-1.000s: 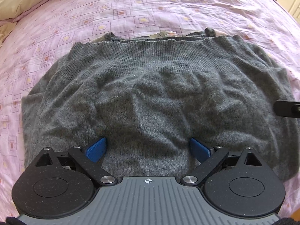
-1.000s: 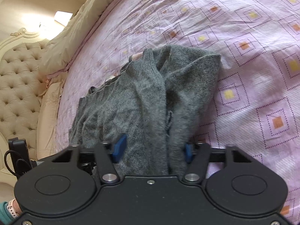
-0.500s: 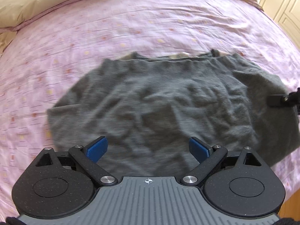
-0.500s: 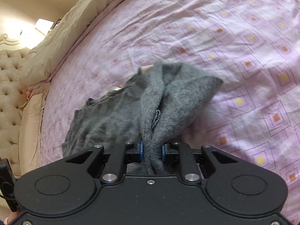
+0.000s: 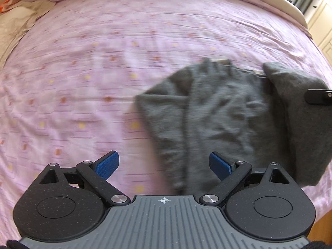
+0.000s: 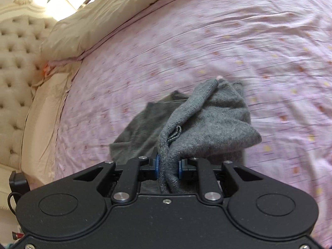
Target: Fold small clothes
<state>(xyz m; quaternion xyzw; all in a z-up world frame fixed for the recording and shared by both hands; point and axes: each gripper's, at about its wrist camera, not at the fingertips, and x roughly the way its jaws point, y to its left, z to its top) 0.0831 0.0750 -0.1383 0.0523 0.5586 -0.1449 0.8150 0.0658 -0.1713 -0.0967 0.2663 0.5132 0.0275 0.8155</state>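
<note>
A grey knitted sweater hangs bunched above the pink bed, lifted at its right side. My right gripper is shut on a thick fold of the sweater, and the cloth drapes forward and down from its blue pads. Part of that gripper shows at the right edge of the left wrist view, against the raised cloth. My left gripper is open and holds nothing; its blue fingertips hover near the sweater's lower left edge.
The pink patterned bedspread spreads wide to the left of the sweater. Beige pillows and a tufted headboard lie at the far left in the right wrist view. Cupboard doors stand past the bed's right edge.
My right gripper shut on the sweater's right side and lifted it, so the sweater gathered rightward. My left gripper stayed open and drew back from the cloth.
</note>
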